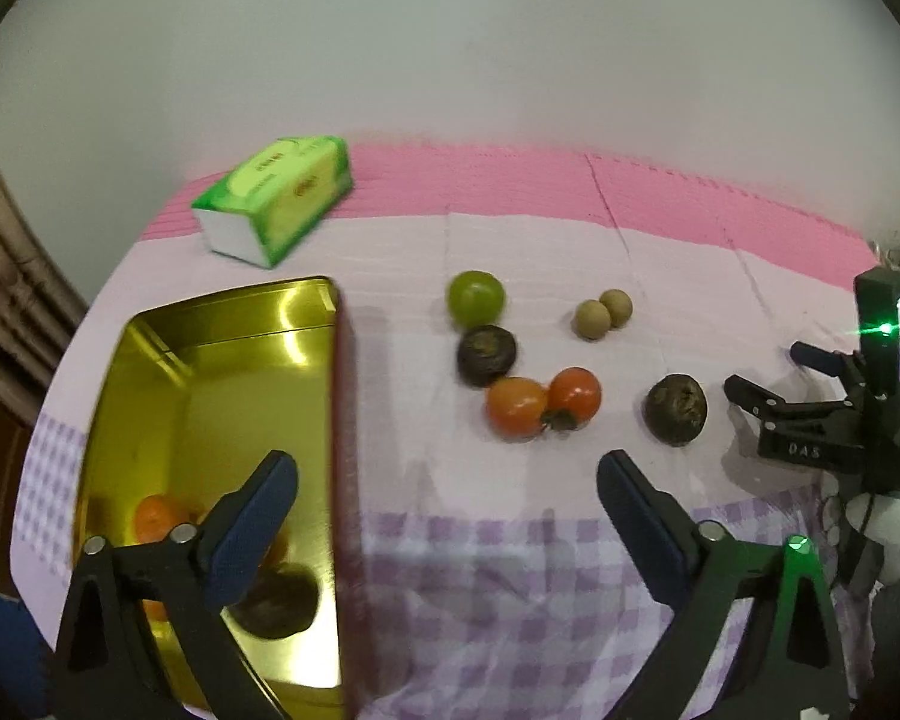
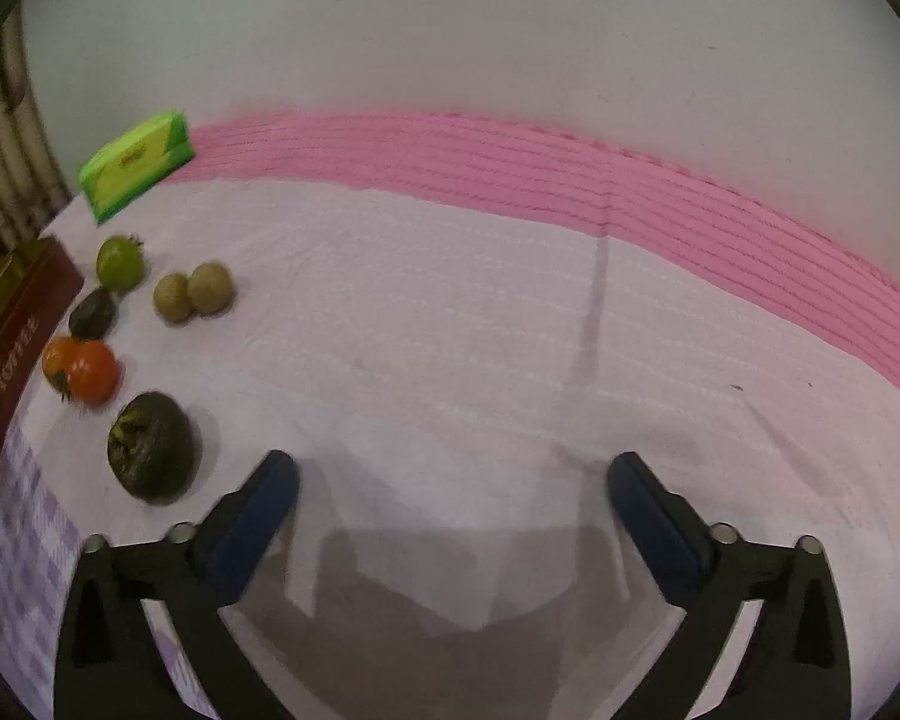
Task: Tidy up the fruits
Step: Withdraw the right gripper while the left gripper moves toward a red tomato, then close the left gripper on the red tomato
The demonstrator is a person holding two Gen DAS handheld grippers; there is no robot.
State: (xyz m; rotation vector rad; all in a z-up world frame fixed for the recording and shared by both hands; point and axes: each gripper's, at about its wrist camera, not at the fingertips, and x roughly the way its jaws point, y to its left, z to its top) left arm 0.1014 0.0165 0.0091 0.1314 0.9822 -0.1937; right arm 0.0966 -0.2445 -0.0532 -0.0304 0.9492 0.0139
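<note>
A gold tin (image 1: 210,396) stands open at the left, with an orange fruit (image 1: 153,516) and a dark round fruit (image 1: 282,597) inside. My left gripper (image 1: 447,468) is open and empty, its left finger over the tin. On the cloth lie a green fruit (image 1: 475,298), two small tan fruits (image 1: 603,312), two dark fruits (image 1: 486,355) (image 1: 676,409) and two orange-red tomatoes (image 1: 540,402). My right gripper (image 2: 453,474) is open over bare cloth, with the nearer dark fruit (image 2: 153,447) just to its left. It also shows in the left wrist view as the right gripper (image 1: 771,371).
A green tissue pack (image 1: 276,198) lies behind the tin, near the pink mat (image 2: 510,156) along the wall. The tin's brown outer side (image 2: 18,348) shows at the left edge of the right wrist view. The cloth turns purple-checked toward the front.
</note>
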